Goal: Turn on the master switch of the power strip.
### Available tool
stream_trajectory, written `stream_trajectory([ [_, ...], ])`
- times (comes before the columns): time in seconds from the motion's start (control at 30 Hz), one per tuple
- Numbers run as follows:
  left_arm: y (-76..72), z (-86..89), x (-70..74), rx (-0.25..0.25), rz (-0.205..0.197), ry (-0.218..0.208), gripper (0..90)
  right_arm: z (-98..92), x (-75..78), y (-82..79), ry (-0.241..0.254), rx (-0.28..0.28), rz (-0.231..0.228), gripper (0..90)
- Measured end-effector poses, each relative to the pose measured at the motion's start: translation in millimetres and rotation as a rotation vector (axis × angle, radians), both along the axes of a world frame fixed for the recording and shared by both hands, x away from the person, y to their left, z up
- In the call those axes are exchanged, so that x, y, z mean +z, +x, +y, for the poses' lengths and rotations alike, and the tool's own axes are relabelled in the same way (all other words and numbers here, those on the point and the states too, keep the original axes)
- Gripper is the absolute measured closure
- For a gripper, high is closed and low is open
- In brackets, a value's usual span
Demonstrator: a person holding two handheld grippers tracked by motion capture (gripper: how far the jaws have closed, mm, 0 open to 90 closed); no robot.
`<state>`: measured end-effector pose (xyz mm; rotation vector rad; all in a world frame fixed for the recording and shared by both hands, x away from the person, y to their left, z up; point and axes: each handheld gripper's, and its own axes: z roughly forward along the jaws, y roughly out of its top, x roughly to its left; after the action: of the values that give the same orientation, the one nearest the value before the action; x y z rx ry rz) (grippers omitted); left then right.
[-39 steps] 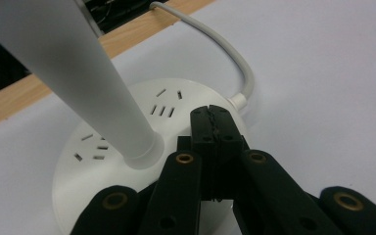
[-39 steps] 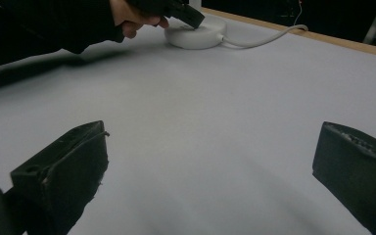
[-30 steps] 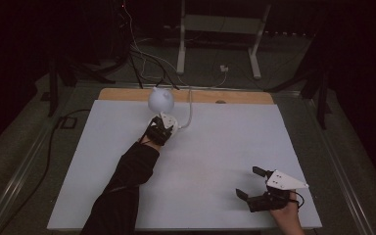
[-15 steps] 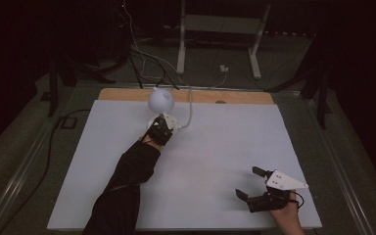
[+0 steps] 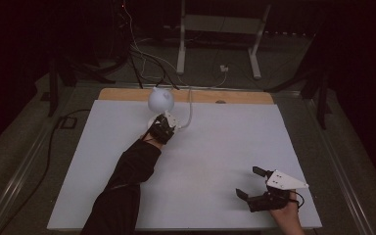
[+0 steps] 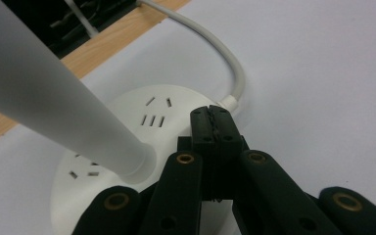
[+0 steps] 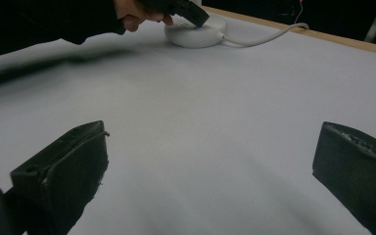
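One hand-held gripper, the left (image 6: pixel 214 120), has its jaws pressed together with nothing between them, their tips resting on the round white base (image 6: pixel 142 122) of a desk lamp (image 5: pixel 160 99), near where the cord (image 6: pixel 225 63) joins it. The lamp stands at the far edge of the table (image 5: pixel 215 147), beside the wooden strip. This looks like a press on a switch on the base, though the switch itself is hidden. Whether the lamp is lit I cannot tell. The right hand-held gripper (image 5: pixel 257 182) rests well apart near the table's front, jaws wide and empty.
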<state>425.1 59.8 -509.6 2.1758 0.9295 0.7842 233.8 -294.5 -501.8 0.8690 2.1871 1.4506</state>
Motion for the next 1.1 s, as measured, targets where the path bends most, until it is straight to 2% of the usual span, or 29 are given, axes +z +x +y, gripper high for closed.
stream_trajectory([
  [0.17, -4.0, 2.4, 7.2, -0.004, -0.013, -0.021, 90.0, -0.7, 0.1, 0.1, 0.002, -0.003, -0.001, 0.0],
  [0.33, -5.6, 5.9, 13.3, -0.011, 0.021, -0.062, 90.0, -0.2, 0.1, 0.1, 0.0, -0.001, -0.002, 0.0],
  [0.47, -8.0, 6.5, 15.5, -0.019, 0.024, -0.062, 90.0, -0.1, 0.2, 0.1, 0.002, -0.003, -0.002, 0.0],
  [0.5, -8.7, 7.3, 17.5, -0.033, 0.042, -0.088, 90.0, 0.1, 0.2, -0.1, 0.002, -0.003, -0.002, 0.0],
  [0.53, -8.7, 7.3, 17.5, -0.033, 0.042, -0.088, 90.0, 0.2, 0.2, -0.1, 0.001, -0.003, -0.002, 0.0],
  [0.6, -10.4, 7.8, 20.5, -0.07, 0.079, -0.121, 90.0, 0.4, 0.2, -0.1, 0.001, -0.003, -0.002, 0.0],
  [0.63, -10.4, 7.8, 20.5, -0.07, 0.079, -0.121, 90.0, 0.4, 0.2, 0.0, 0.0, -0.003, -0.002, 0.0],
  [0.67, -11.7, 7.0, 21.2, -0.097, 0.101, -0.117, 90.0, 0.4, 0.3, 0.0, 0.001, -0.003, -0.002, 0.0],
  [0.77, -12.1, 7.1, 21.3, -0.117, 0.121, -0.11, 90.0, 0.5, 0.4, 0.0, 0.002, -0.004, -0.002, 0.0],
  [0.8, -12.4, 8.2, 21.7, -0.132, 0.132, -0.12, 90.0, 0.6, 0.4, -0.1, 0.002, -0.004, -0.001, 0.0],
  [1.1, -16.3, 19.1, 30.2, -0.167, 0.162, -0.191, 90.0, 0.4, 0.7, 0.2, 0.008, -0.003, -0.001, 0.0],
])
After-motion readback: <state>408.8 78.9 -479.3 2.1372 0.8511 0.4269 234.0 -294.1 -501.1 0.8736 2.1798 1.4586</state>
